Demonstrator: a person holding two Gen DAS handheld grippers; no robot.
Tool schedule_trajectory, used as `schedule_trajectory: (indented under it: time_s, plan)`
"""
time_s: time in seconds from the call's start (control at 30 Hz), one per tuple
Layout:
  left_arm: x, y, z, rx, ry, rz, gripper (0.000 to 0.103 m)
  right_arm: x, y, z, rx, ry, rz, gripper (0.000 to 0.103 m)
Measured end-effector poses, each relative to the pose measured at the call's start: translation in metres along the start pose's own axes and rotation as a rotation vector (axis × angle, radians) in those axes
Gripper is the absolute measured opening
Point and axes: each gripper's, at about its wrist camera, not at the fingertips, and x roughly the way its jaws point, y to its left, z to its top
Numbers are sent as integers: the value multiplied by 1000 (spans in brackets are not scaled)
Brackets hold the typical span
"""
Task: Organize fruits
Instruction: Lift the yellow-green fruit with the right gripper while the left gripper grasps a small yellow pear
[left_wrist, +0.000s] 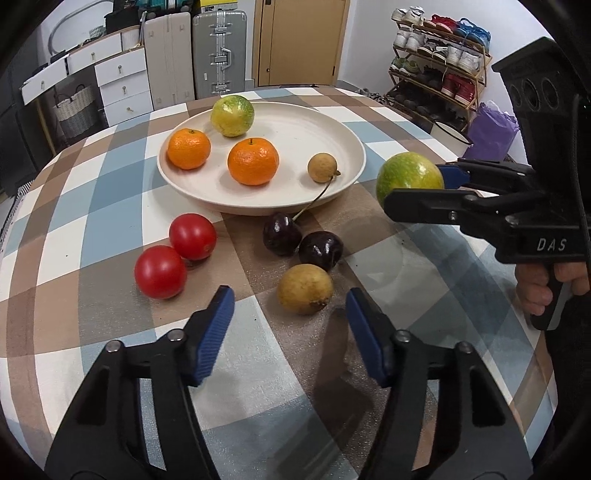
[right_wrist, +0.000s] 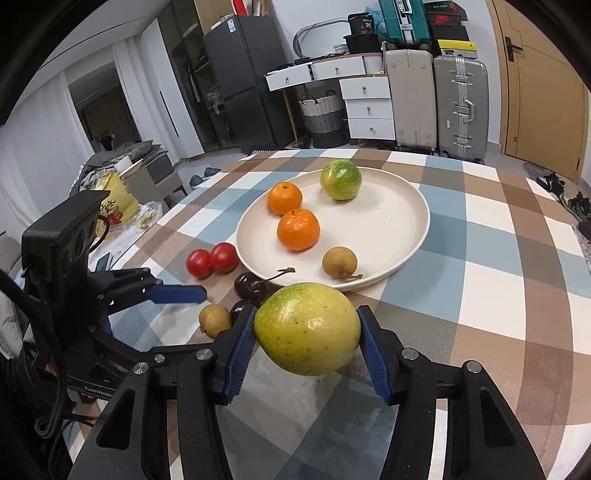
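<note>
My right gripper (right_wrist: 306, 332) is shut on a green-yellow fruit (right_wrist: 307, 328), held above the table just short of the white plate (right_wrist: 406, 229); it also shows in the left wrist view (left_wrist: 409, 176). The plate holds two oranges (left_wrist: 253, 161), a second green fruit (left_wrist: 232, 115) and a small longan (left_wrist: 322, 167). My left gripper (left_wrist: 290, 328) is open and empty, just short of a brown longan (left_wrist: 305, 288) on the table. Two dark cherries (left_wrist: 282, 234) and two red tomatoes (left_wrist: 160, 271) lie in front of the plate.
The round table has a checked cloth (left_wrist: 92, 192). Behind it stand suitcases (left_wrist: 218, 51), white drawers (left_wrist: 123, 85) and a shoe rack (left_wrist: 439, 59). The right gripper's body (left_wrist: 535, 221) fills the right side of the left wrist view.
</note>
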Motion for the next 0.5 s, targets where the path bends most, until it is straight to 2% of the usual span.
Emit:
schedule_trajectory:
  time_s: [0.1,0.17,0.23,0.5]
  plan:
    - [-1,-1,0,4,-2,-10,48,1,1,0,-4,1,-1,55]
    - [-1,-1,0,7,-5,-23,36,1,3,0,-8,0,1,55]
    - [-3,-1,-1,-2,-11,-69,27,1,4,0,-11,0,3,55]
    - [-11,2,-2,-22,-47,-107,27,1,7,-1,-14,-6,4,55]
